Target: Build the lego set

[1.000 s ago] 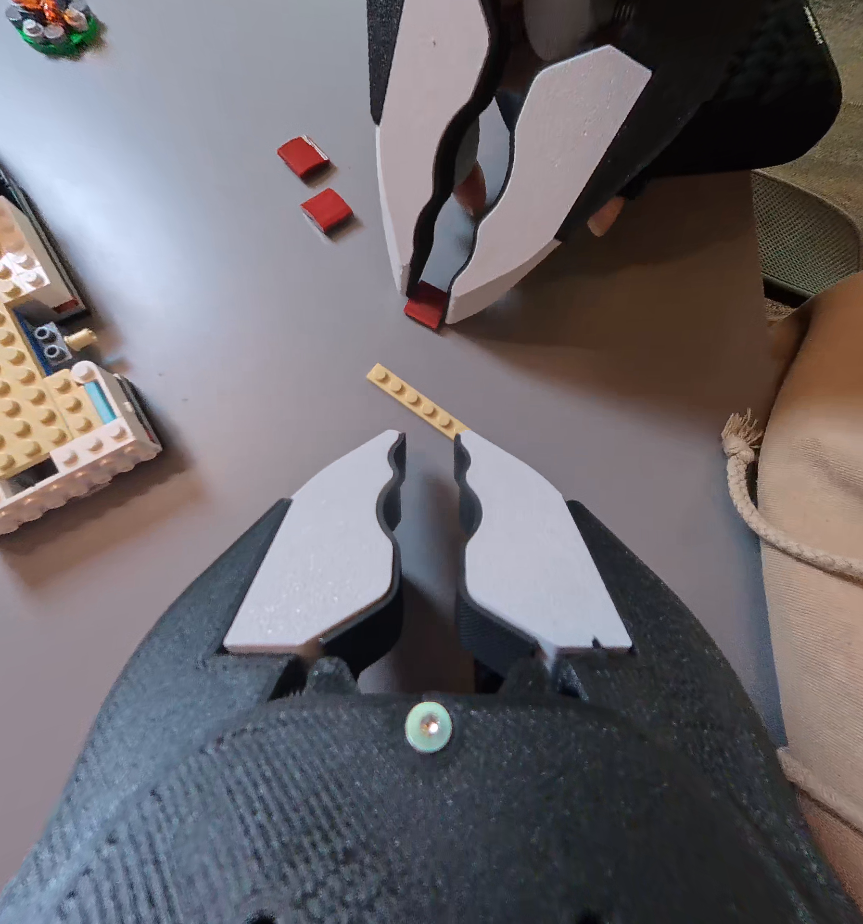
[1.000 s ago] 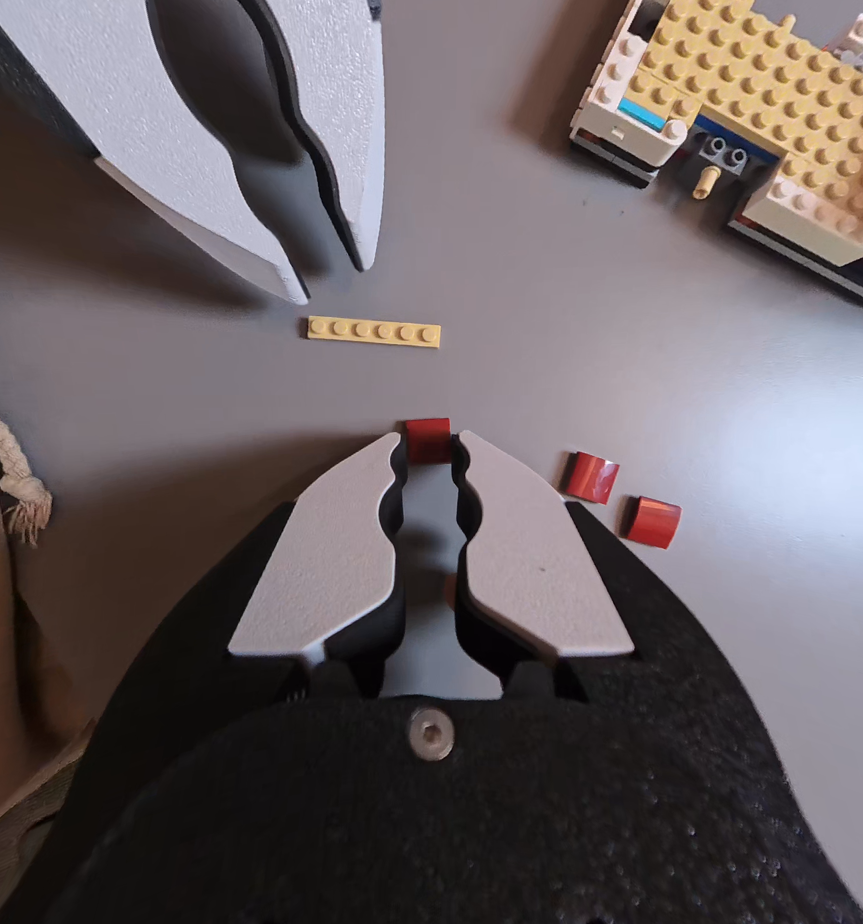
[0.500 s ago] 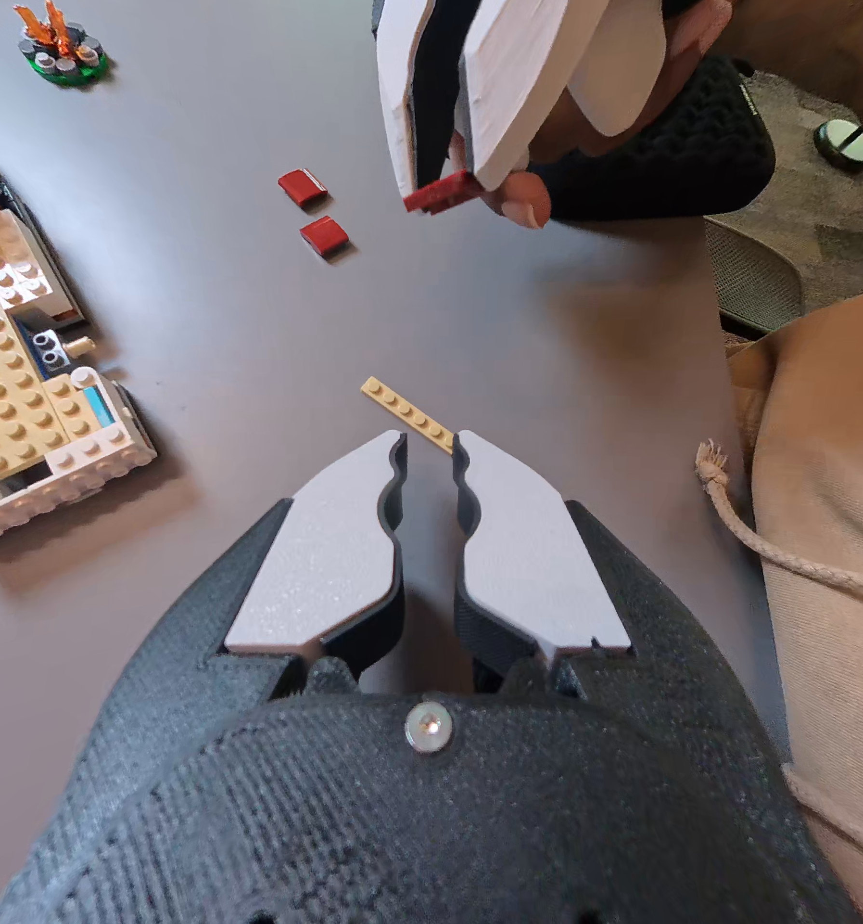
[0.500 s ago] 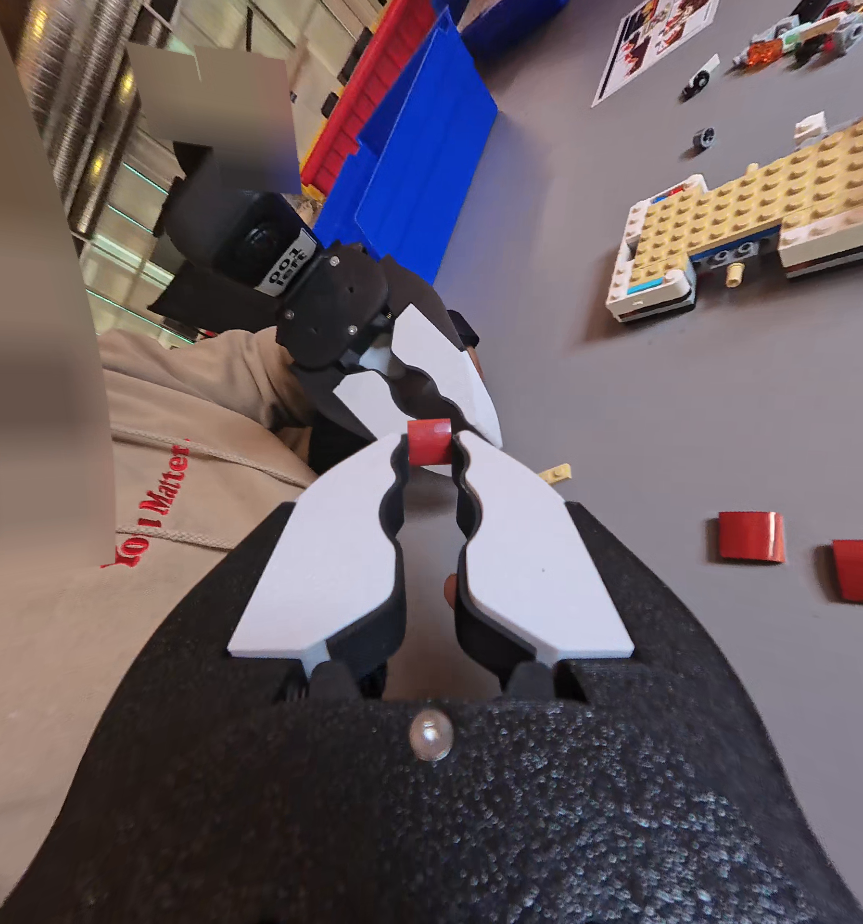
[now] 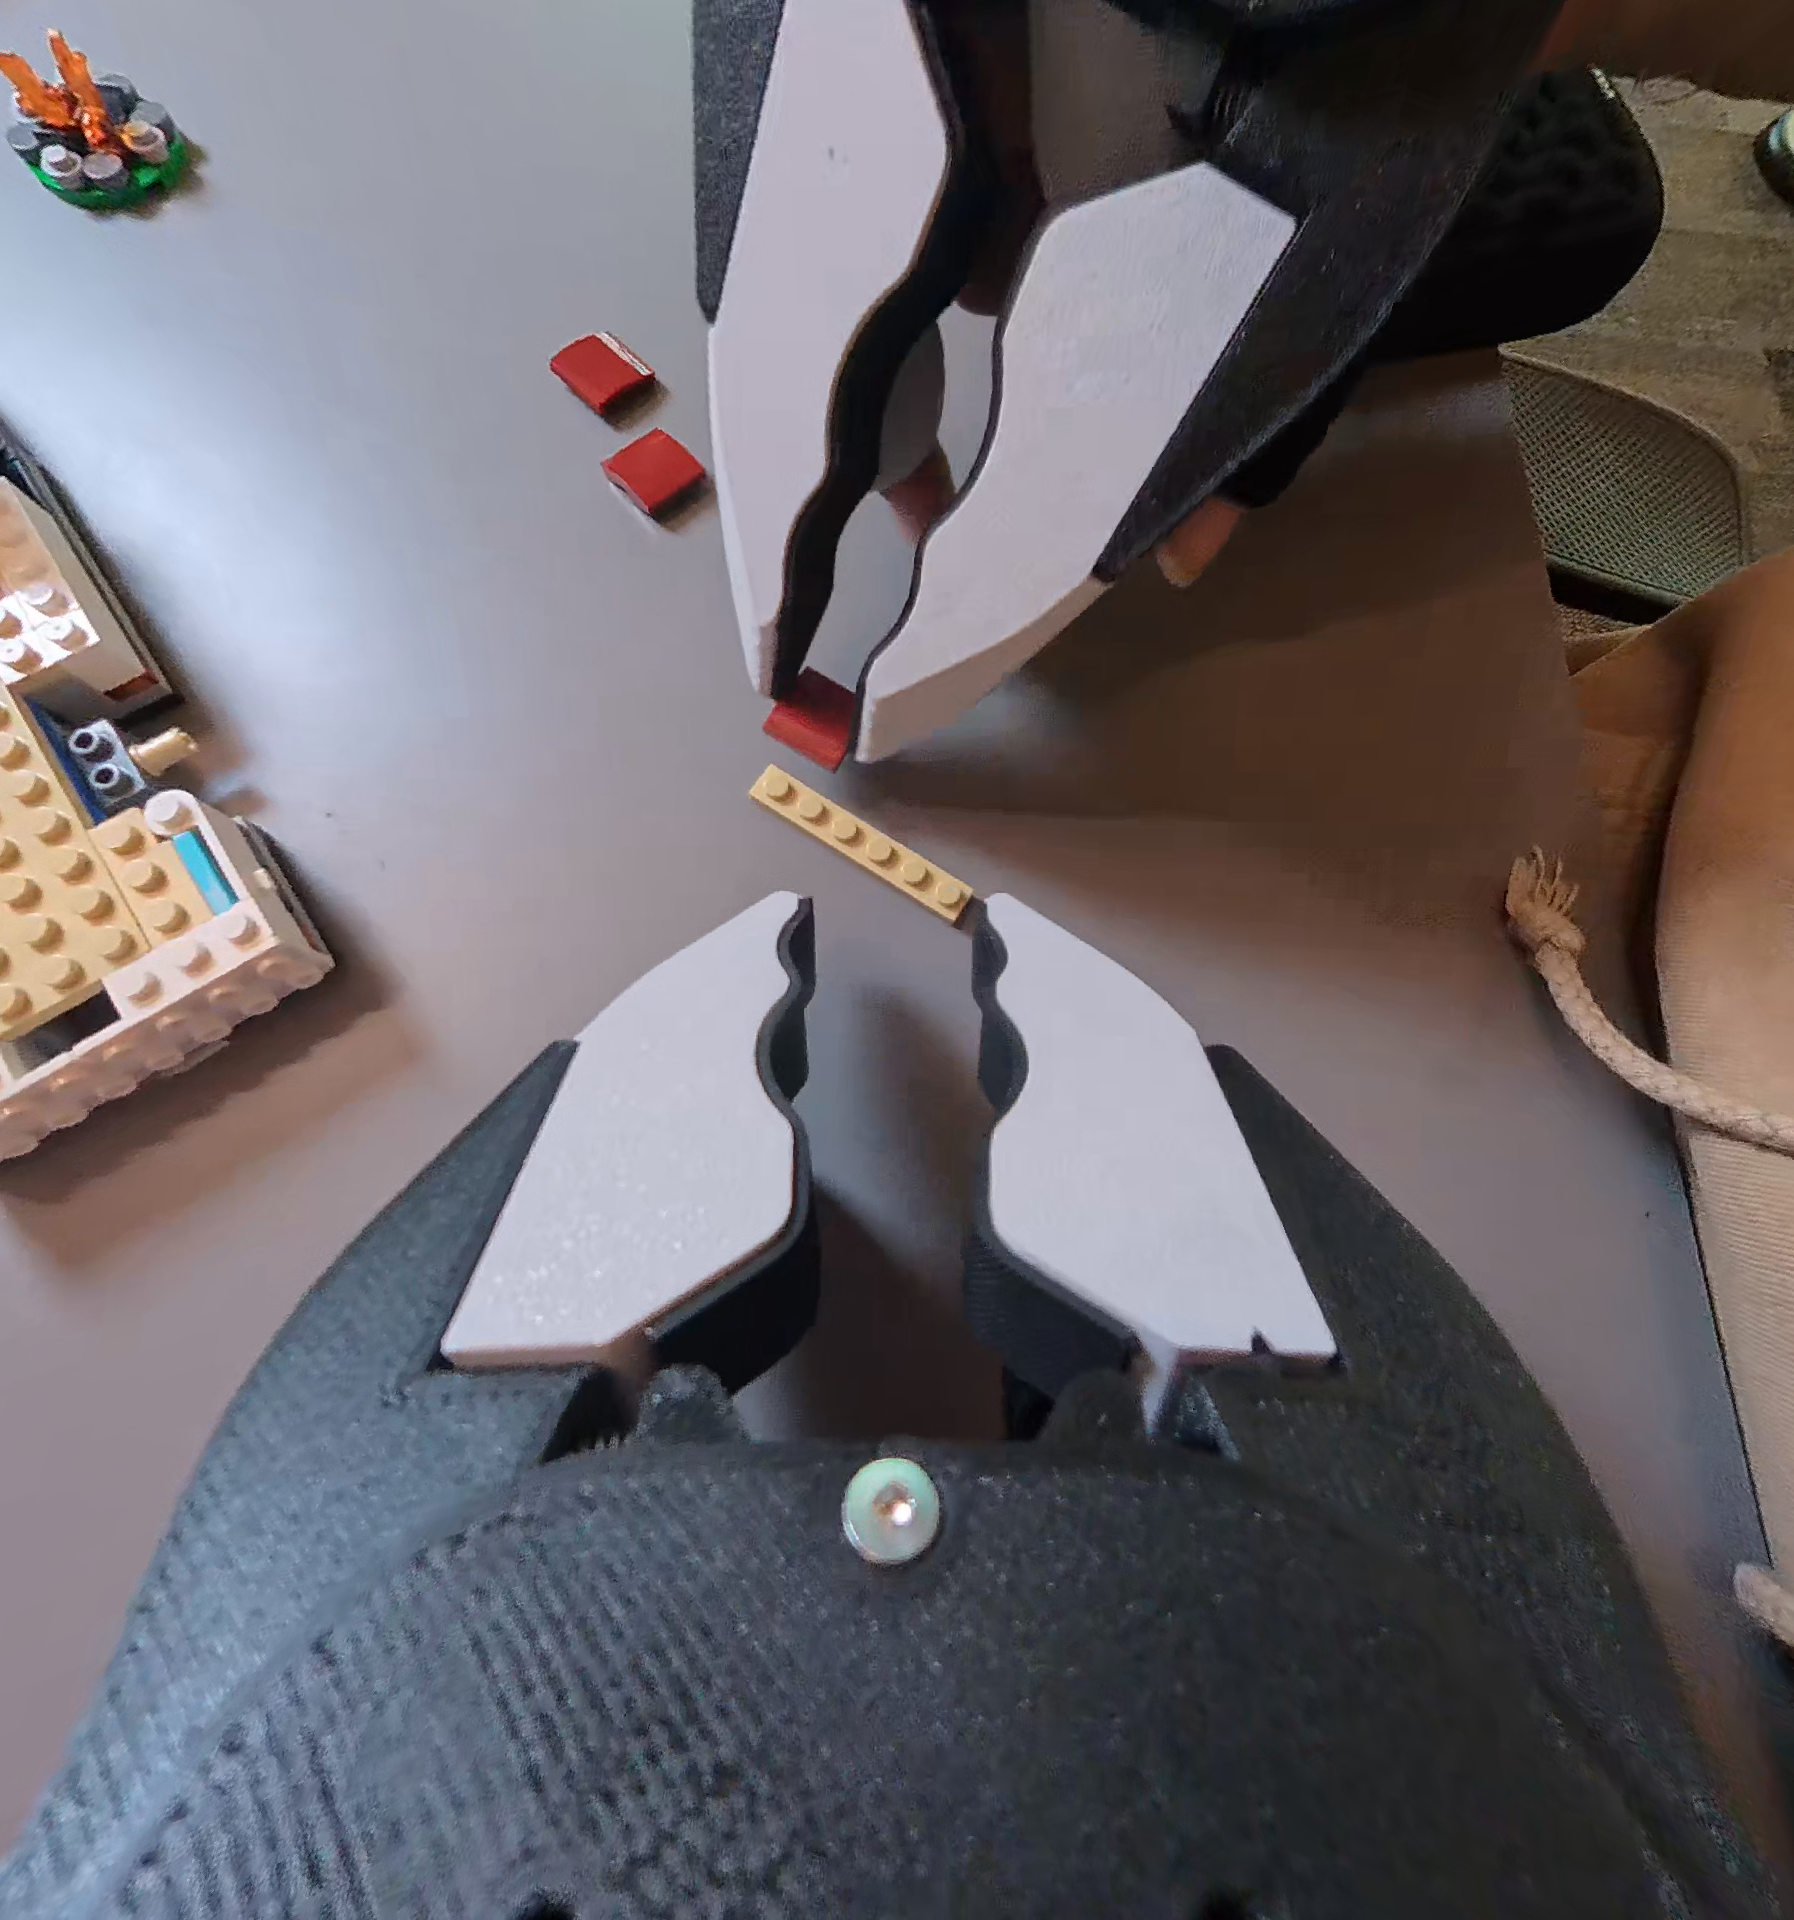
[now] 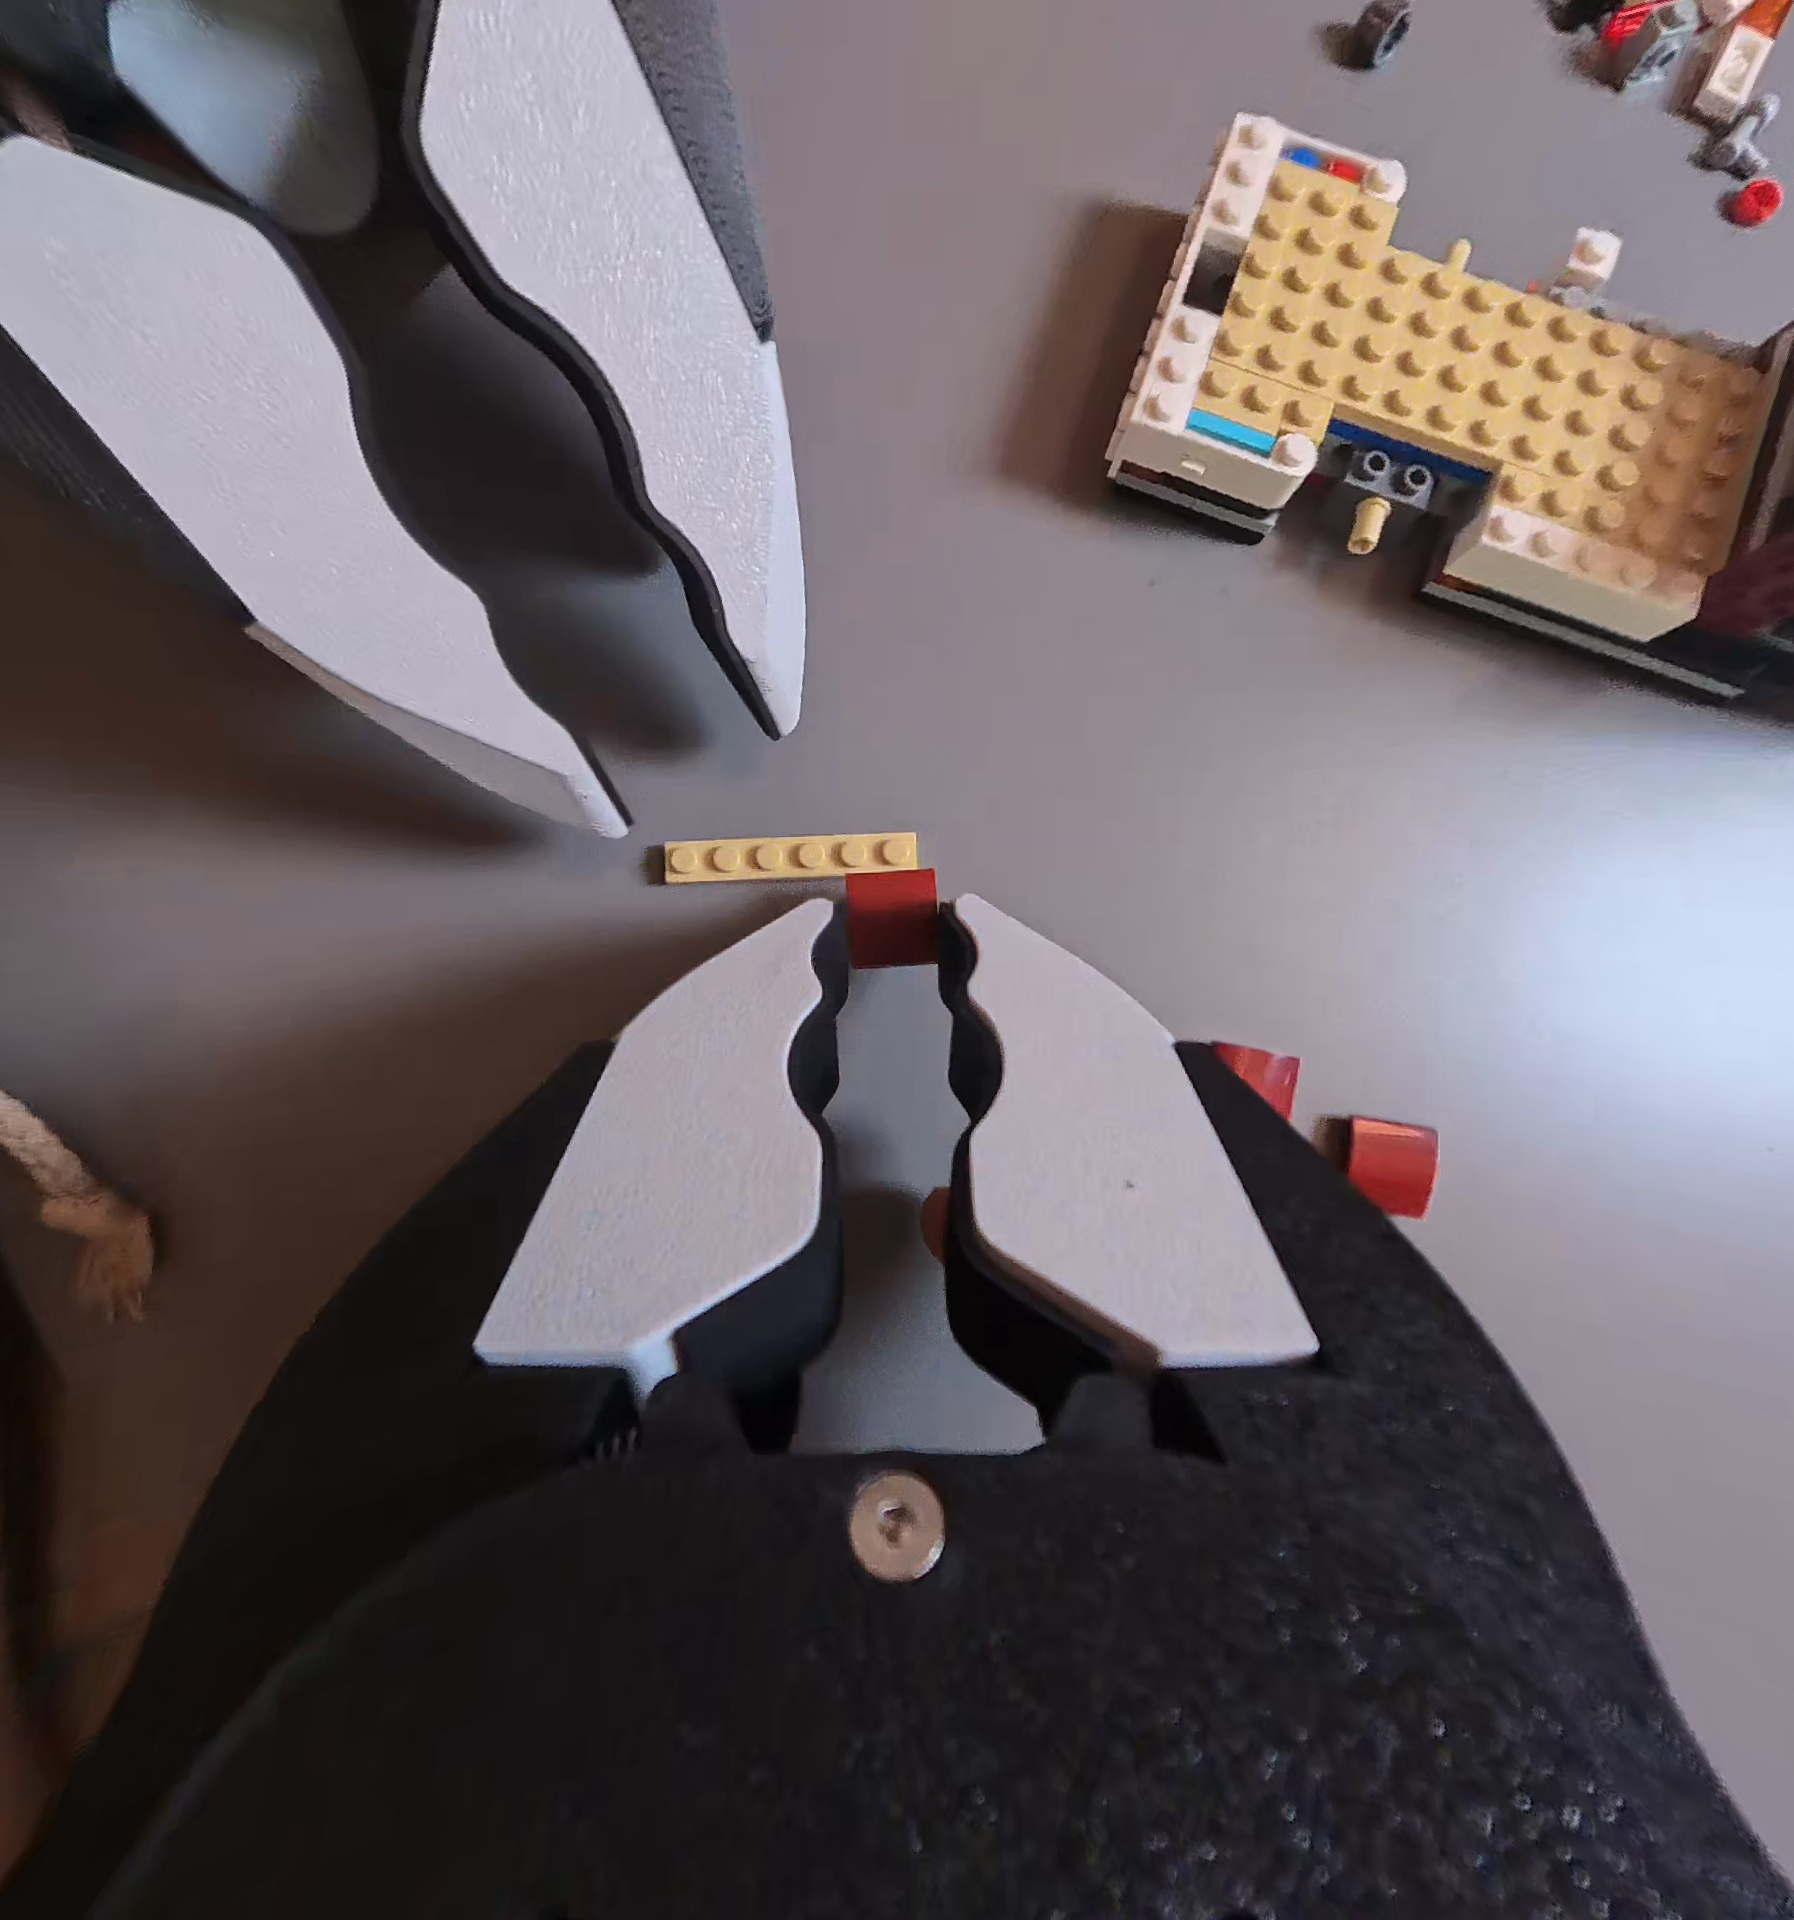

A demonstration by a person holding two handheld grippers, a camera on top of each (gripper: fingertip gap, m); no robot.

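A tan one-stud-wide plate (image 5: 862, 844) lies flat on the grey table (image 5: 405, 499). My left gripper (image 5: 893, 909) is open and empty, low over the table. Its right fingertip (image 5: 1007, 925) is at the plate's near end, and the plate lies ahead of the gap, not between the pads. My right gripper (image 6: 893, 909) is shut on a small red curved brick (image 6: 891, 920), held just beside one end of the tan plate (image 6: 789, 858). The left wrist view shows this gripper (image 5: 820, 717) with the red brick (image 5: 810, 717) pinched at its tips. The left gripper (image 6: 701, 779) shows open in the right wrist view.
A tan and white brick build (image 6: 1444, 395) stands on the table, left in the left wrist view (image 5: 20, 883). Two more red curved bricks (image 5: 602, 372) (image 5: 654, 470) lie beyond the plate. A small campfire piece (image 5: 93, 125) and loose parts (image 6: 1703, 62) lie far off. A person's beige garment with a cord (image 5: 1755, 935) borders the table. My hands' fingertips stand some 4 centimeters from each other. My right gripper's tips are some 20 centimeters from the small campfire piece (image 5: 93, 125).
My right gripper had lifted and tilted away with the red brick and has come back down beside the tan plate's end. My left gripper's jaws have opened wider.
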